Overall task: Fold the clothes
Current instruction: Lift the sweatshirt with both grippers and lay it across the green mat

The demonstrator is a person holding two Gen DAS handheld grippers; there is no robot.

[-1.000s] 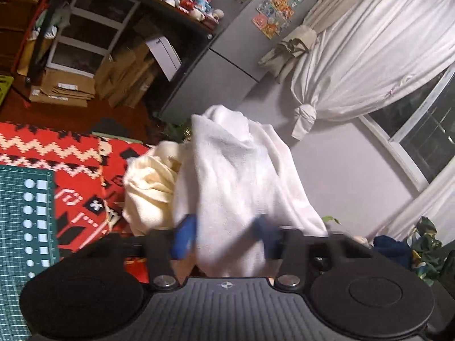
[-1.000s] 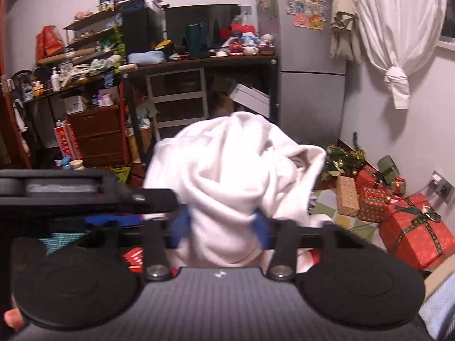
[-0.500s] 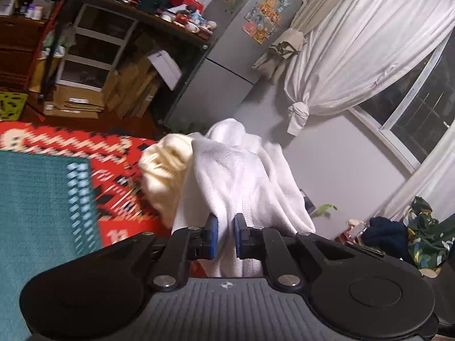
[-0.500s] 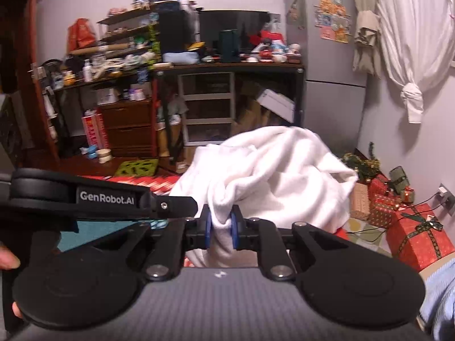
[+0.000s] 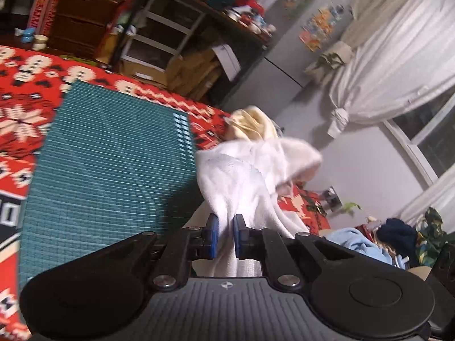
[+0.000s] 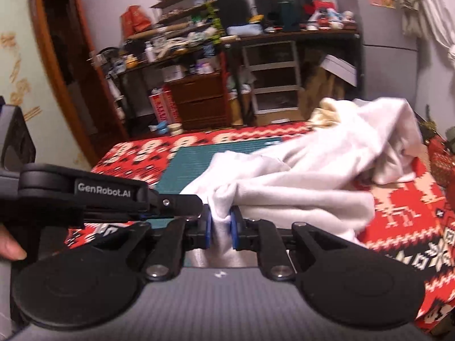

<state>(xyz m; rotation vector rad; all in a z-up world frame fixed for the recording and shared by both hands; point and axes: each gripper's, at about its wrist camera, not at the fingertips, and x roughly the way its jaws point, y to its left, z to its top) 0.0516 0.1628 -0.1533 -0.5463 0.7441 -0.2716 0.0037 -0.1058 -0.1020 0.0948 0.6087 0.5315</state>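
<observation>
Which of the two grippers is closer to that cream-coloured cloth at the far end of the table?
I can't tell. Both the left gripper and the right gripper pinch the white garment side by side; the cream cloth lies beyond both.

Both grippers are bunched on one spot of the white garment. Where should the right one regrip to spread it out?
Keep the left gripper on the white garment. Judging by its pose, move the right gripper to the loose edge over the red blanket, coming from the near right side; that edge lies flat and exposed, while the far end is heaped.
</observation>
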